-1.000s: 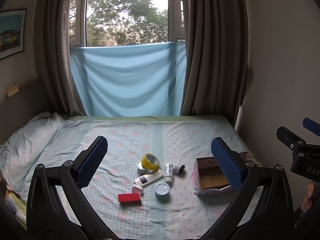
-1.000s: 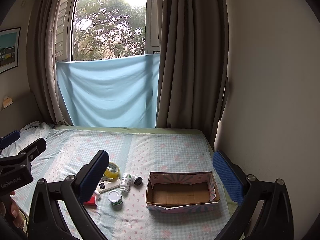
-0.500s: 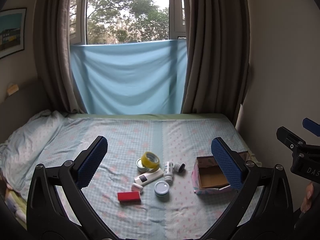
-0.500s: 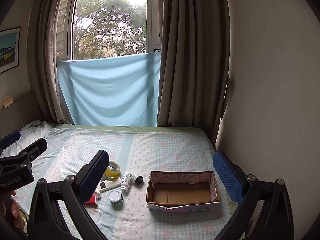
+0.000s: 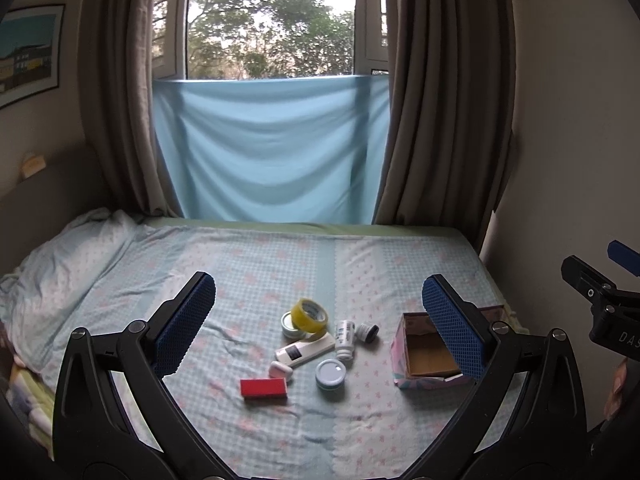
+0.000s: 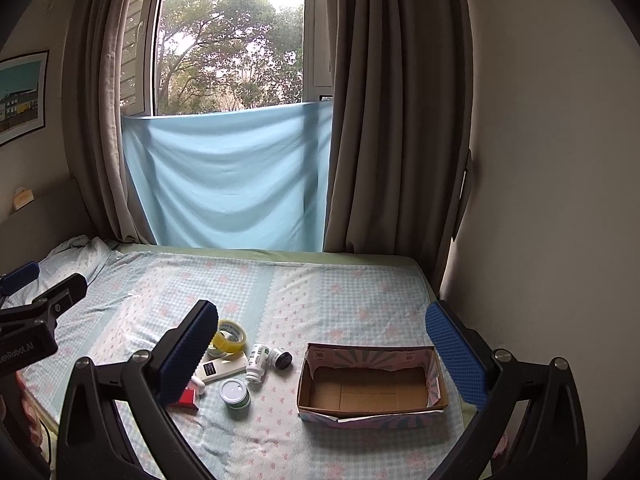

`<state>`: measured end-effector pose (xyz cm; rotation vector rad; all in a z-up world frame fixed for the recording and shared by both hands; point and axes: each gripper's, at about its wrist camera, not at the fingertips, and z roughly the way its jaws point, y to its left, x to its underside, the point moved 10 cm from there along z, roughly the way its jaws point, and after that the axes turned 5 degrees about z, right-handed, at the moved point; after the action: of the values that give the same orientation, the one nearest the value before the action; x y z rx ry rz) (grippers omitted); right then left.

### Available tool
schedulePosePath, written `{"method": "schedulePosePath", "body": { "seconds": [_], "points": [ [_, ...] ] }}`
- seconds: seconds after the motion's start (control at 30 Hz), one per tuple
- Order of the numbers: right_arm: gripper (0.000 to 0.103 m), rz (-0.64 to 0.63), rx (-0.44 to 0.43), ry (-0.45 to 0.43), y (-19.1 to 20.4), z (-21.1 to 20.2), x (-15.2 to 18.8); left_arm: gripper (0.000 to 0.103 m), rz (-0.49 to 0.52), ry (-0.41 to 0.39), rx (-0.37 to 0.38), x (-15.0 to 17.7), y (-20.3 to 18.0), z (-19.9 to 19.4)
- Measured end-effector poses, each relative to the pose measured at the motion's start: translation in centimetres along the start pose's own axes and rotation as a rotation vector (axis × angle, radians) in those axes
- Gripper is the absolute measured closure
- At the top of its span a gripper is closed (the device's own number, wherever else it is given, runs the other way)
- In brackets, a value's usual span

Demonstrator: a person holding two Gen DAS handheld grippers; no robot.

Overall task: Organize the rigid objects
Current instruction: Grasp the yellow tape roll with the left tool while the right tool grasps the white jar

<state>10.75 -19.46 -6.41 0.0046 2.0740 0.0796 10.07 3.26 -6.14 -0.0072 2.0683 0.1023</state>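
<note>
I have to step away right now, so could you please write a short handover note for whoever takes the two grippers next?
Left gripper: open, holding nothing, above the bed.
Right gripper: open, holding nothing.
Cardboard box: on the bed's right side, nothing visible inside.
Loose pile to its left: yellow tape roll, white remote-like device, white bottle, small dark-capped jar, lidded jar, red block, small white case, a tin beside the tape.
Done: nothing boxed.
Left: likely move every item into the box.
</note>
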Motion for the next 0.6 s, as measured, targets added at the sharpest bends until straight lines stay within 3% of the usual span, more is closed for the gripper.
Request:
{"method": "schedulePosePath", "body": {
  "seconds": [0.2,0.3,0.6],
  "points": [
    [0.000,-0.007,-0.043,0.059,1.7,3.0,1.9,0.000,-0.009,0.102,-0.076,3.0,4.6,2.9],
    [0.000,-0.011,-0.046,0.120,3.1,5.3,3.6,0.000,0.021,0.177,-0.079,4.8,6.5,5.8],
    [0.000,0.013,-0.020,0.302,8.6,12.8,9.9,0.000,0.230,0.317,0.126,8.9,9.2,17.8]
  ]
}}
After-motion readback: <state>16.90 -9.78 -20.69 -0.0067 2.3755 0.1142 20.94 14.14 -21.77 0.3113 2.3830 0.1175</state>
